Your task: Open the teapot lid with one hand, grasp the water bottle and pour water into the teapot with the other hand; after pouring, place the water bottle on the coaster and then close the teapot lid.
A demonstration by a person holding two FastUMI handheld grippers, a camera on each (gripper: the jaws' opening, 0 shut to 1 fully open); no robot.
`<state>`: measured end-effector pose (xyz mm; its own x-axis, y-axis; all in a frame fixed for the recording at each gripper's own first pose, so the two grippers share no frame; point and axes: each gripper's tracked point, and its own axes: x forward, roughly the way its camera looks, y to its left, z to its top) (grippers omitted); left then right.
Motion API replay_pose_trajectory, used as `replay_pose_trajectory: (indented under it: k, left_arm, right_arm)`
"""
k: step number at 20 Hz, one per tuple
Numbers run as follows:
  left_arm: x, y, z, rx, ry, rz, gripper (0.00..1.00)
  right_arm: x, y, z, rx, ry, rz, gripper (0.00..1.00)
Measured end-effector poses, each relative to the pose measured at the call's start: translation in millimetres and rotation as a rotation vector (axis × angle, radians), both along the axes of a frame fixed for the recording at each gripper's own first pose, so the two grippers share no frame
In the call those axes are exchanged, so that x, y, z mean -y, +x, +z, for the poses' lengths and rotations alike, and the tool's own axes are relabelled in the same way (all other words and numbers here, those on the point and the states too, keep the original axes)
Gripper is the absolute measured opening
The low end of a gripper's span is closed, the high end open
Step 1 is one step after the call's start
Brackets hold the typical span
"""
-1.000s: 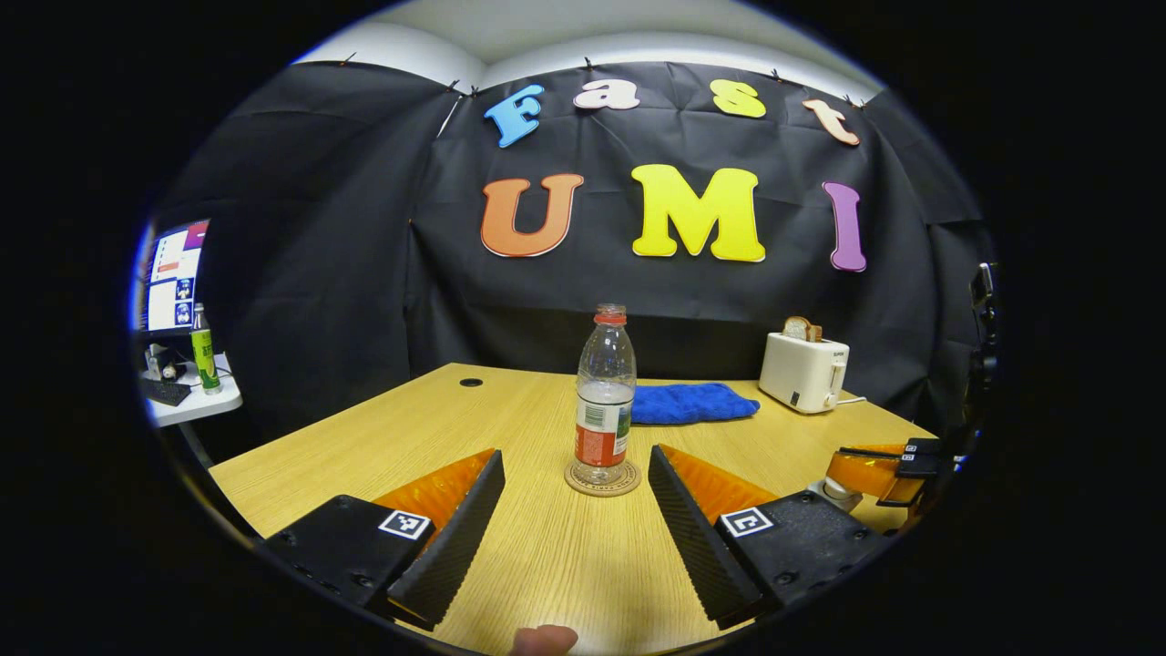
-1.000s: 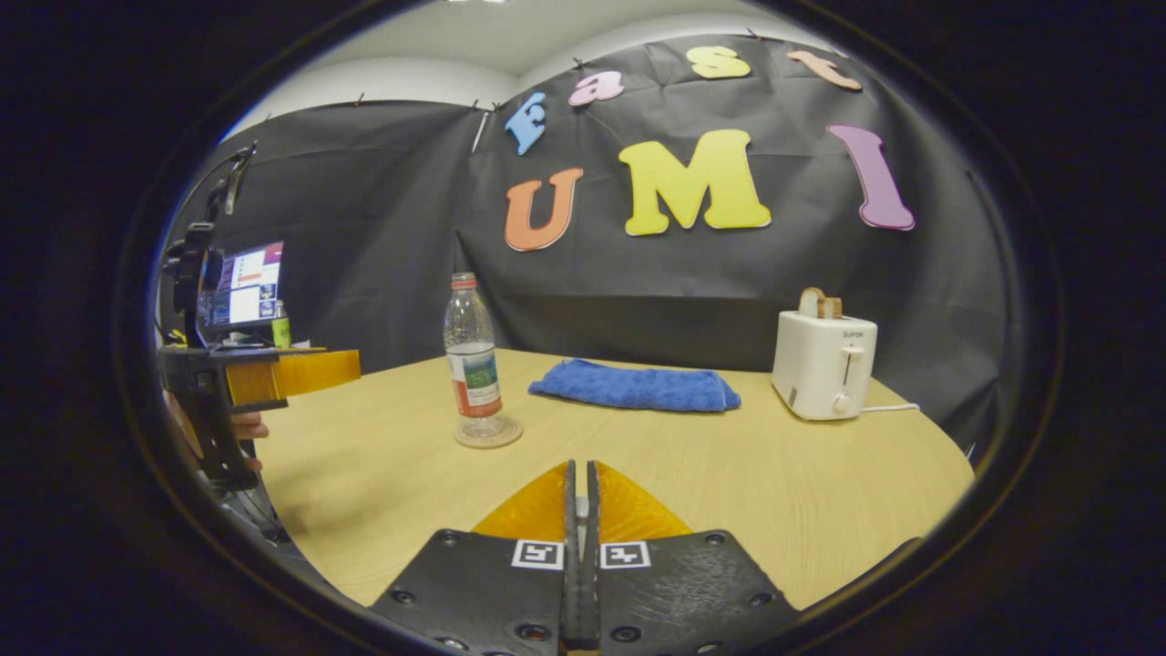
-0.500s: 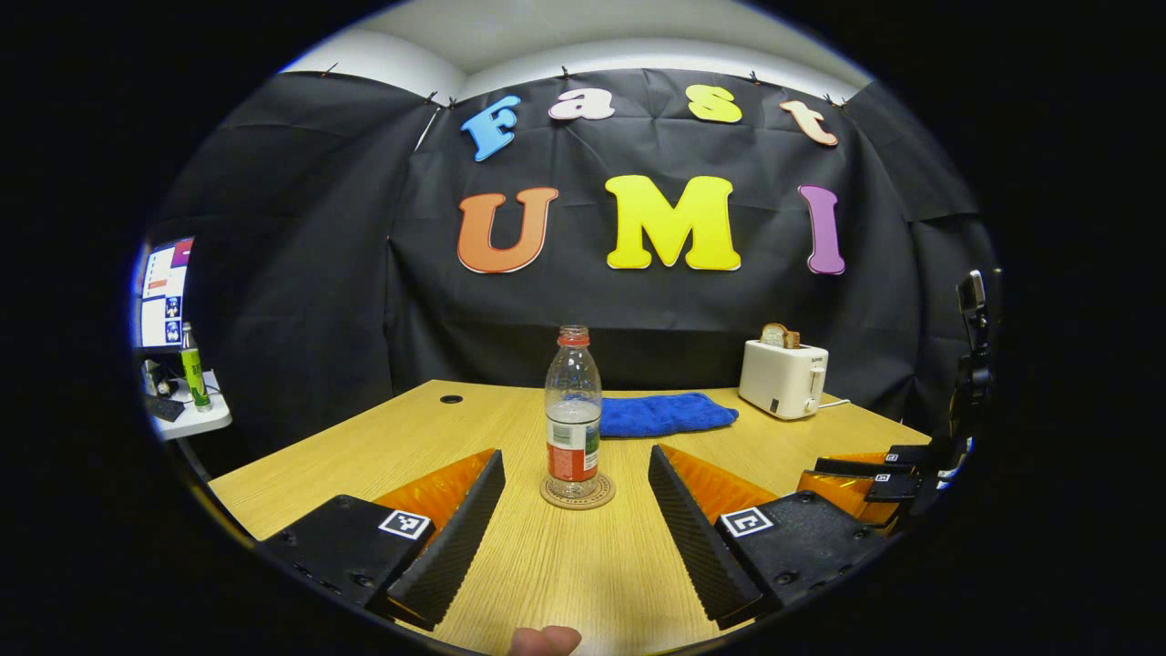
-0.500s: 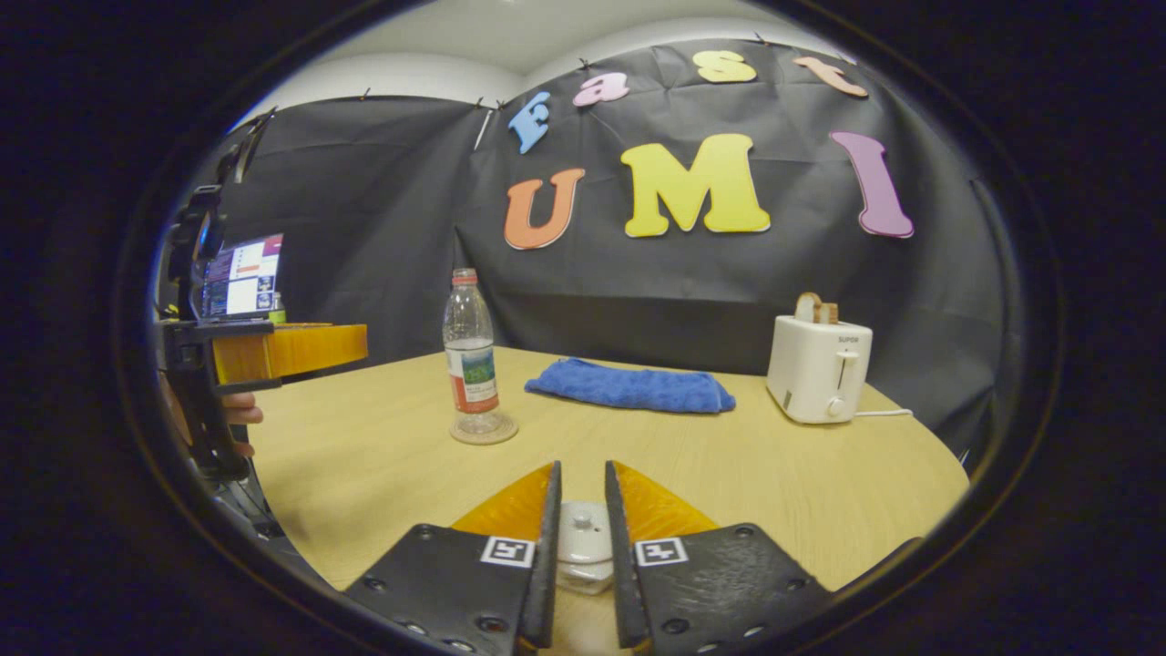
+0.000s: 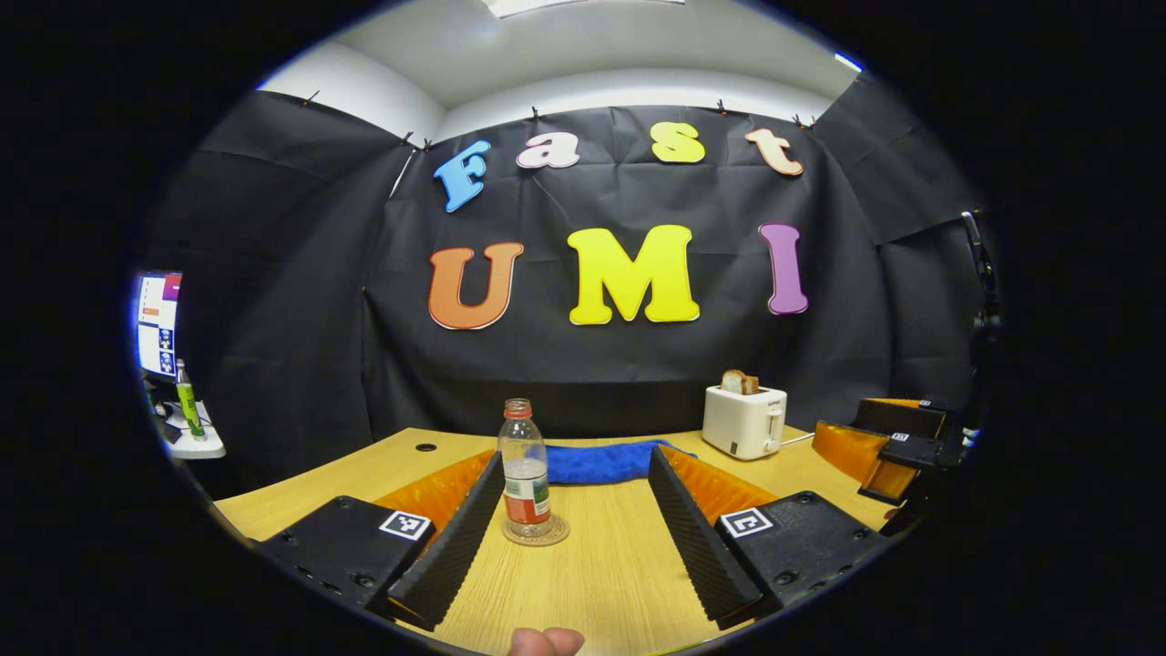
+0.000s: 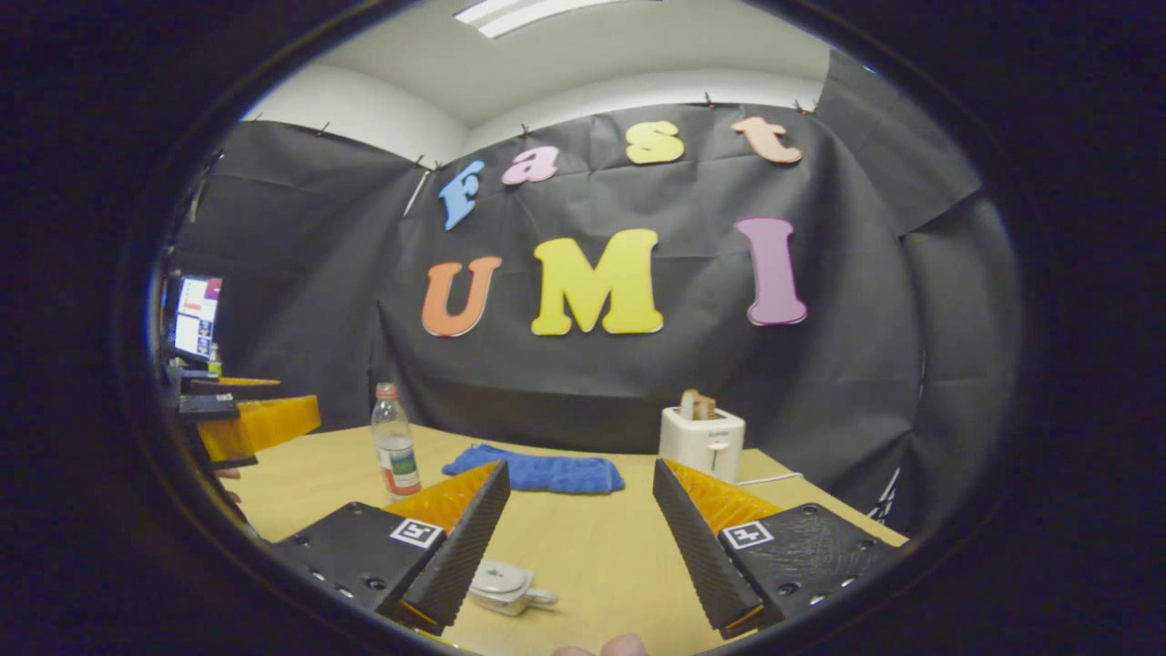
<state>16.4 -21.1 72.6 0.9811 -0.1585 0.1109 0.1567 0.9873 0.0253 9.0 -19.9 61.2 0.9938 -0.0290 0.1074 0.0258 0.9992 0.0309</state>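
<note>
With both fingers apart on each gripper, left gripper (image 5: 576,519) and right gripper (image 6: 579,538) hold nothing. Bottle (image 5: 526,478) sits uncapped on the coaster (image 5: 536,531); a careless sweep could tip it. Teapot (image 6: 503,583) lid looks seated near the right fingers.

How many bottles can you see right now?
2. The water bottle stands on the coaster on the table; a green bottle stands on the side desk by the monitor. Others may be hidden.
</note>
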Motion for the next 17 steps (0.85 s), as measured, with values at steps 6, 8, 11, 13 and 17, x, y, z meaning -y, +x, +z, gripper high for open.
replay_pose_trajectory:
  k: [6,8,11,13,17]
  left_arm:
    - [43.1,-28.0,-1.5,0.007,0.002,-0.041,0.99]
    - [47.7,-37.7,-2.3,0.008,0.014,-0.041,0.99]
    - [42.6,-56.2,0.5,0.028,0.019,-0.01,0.99]
    - [39.1,-67.5,-0.2,0.027,0.024,0.008,0.99]
    - [33.0,-85.1,-3.2,0.027,0.029,0.035,0.99]
  right_arm:
    - [27.7,-41.8,15.1,0.06,-0.028,-0.065,0.95]
    - [24.6,-47.5,3.6,0.047,-0.003,-0.045,0.96]
    - [12.6,-58.6,-7.5,0.016,0.028,-0.002,0.95]
    - [7.0,-71.5,-2.5,0.03,0.033,0.007,0.95]
    - [5.7,-96.3,17.7,0.077,0.006,-0.01,0.95]
